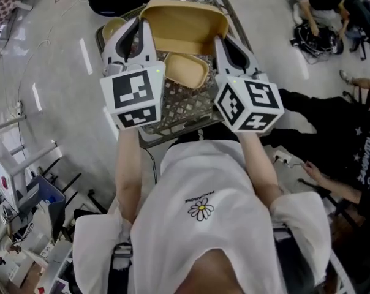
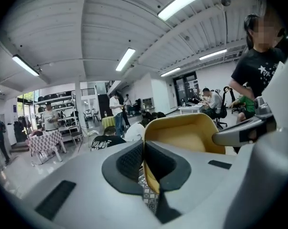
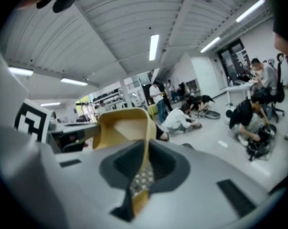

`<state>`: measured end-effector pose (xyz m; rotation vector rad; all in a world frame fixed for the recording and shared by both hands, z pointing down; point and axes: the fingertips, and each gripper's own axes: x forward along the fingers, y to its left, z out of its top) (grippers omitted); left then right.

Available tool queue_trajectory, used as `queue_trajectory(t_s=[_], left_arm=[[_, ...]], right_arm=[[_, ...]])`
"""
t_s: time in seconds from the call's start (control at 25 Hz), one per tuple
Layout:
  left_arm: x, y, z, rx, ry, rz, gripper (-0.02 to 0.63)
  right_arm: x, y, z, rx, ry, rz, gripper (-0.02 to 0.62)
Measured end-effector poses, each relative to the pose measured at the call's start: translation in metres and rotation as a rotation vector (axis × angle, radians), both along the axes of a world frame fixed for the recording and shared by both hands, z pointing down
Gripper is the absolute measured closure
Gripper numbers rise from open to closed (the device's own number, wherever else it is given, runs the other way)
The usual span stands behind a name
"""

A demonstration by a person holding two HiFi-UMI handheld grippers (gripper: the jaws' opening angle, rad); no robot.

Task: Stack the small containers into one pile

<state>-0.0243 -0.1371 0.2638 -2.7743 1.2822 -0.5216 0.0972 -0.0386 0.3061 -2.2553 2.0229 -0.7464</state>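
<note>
Pinching the tan container [image 1: 185, 29] by opposite walls, left gripper [image 2: 143, 163] and right gripper [image 3: 145, 163] hold it above the smaller container [image 1: 186, 70] mid-basket [image 1: 173, 112], not yet stacked.

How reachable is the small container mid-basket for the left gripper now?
Probably not: the left gripper is shut on the large container, held with the right gripper above the small container.

white tee [image 1: 191, 188] with a daisy print [image 1: 201, 210]; grey left claw [image 1: 142, 24] and right claw [image 1: 220, 40], black pads [image 2: 129, 161], a black-and-white marker cube [image 1: 135, 97] behind each.
</note>
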Motion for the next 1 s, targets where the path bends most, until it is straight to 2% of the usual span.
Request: queue_trajectory(t_s=[0.24, 0.52, 0.8, 1.0], left_arm=[[0.003, -0.001, 0.056, -0.12, -0.15, 0.037, 0.572], [0.014, -0.005, 0.145, -0.297, -0.314, 0.079, 0.572], [0.008, 0.004, 0.236, -0.47, -0.457, 0.113, 0.572], [-0.001, 0.019, 0.279, -0.568, -0.54, 0.133, 0.572]], right_arm=[[-0.007, 0.008, 0.06, -0.184, -0.142, 0.001, 0.549], [-0.014, 0.022, 0.14, -0.406, -0.334, -0.018, 0.549], [-0.027, 0.038, 0.216, -0.584, -0.435, -0.011, 0.549], [-0.037, 0.056, 0.249, -0.682, -0.53, 0.004, 0.551]])
